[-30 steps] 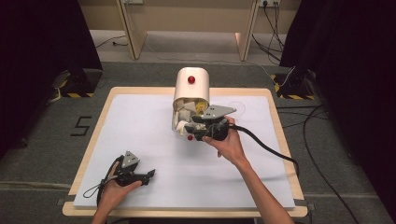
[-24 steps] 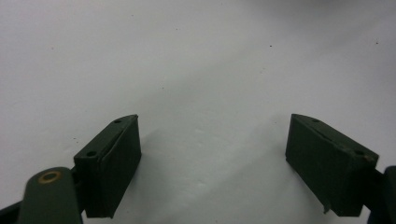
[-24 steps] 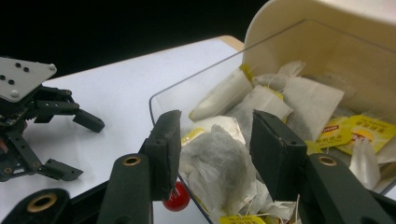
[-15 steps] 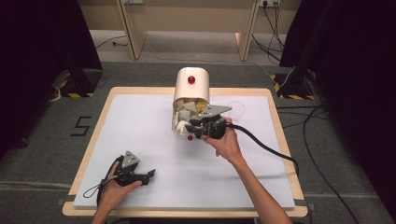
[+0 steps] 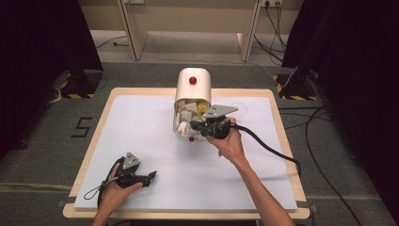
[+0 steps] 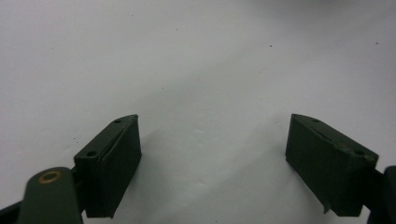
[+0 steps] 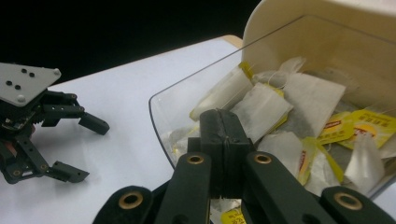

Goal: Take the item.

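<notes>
A cream domed box [image 5: 193, 87] with a red knob stands at the table's middle back. Its clear front tray [image 7: 187, 93] is open and holds several tea bags [image 7: 261, 109] with yellow tags. My right gripper [image 5: 192, 125] reaches into that tray from the right. Its jaws [image 7: 224, 116] have just been closing and now stand pressed together over the tea bags. I cannot tell whether a bag's edge is pinched in the seam. My left gripper [image 5: 141, 178] rests at the front left, open [image 6: 215, 120], with bare white table between its fingers.
A white sheet covers the wooden table [image 5: 141, 122]. The right gripper's black cable [image 5: 268, 148] trails off to the right edge. In the right gripper view, the left gripper [image 7: 88, 151] lies far off on the sheet. Dark curtains flank the table.
</notes>
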A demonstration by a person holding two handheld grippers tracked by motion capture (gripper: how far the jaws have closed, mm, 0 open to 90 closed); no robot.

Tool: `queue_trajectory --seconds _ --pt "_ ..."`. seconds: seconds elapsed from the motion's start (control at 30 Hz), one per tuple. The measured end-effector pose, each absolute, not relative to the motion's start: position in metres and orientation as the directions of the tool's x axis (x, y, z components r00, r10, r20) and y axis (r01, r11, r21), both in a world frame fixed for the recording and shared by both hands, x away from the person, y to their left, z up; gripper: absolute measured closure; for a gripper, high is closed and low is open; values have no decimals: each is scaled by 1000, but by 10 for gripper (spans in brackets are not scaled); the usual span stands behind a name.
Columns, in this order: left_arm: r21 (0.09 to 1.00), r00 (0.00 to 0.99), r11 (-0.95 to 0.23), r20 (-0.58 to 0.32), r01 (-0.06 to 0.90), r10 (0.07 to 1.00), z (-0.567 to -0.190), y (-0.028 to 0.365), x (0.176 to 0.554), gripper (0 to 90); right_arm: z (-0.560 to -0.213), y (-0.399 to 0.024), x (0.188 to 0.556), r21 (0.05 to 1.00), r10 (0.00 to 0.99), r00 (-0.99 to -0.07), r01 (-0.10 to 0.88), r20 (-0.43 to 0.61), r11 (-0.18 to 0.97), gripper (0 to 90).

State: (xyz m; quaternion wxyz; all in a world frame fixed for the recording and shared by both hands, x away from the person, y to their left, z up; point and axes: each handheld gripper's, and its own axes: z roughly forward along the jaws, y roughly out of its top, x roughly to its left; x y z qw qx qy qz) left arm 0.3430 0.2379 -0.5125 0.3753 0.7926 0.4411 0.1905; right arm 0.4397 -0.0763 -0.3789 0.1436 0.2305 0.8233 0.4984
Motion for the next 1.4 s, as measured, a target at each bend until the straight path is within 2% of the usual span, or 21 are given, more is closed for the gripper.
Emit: queue_trajectory --seconds 1.4 --pt "763 538 -328 -30 557 843 -513 238 343 173 -348 -91 438 938 532 -846 167 -22 303 900"
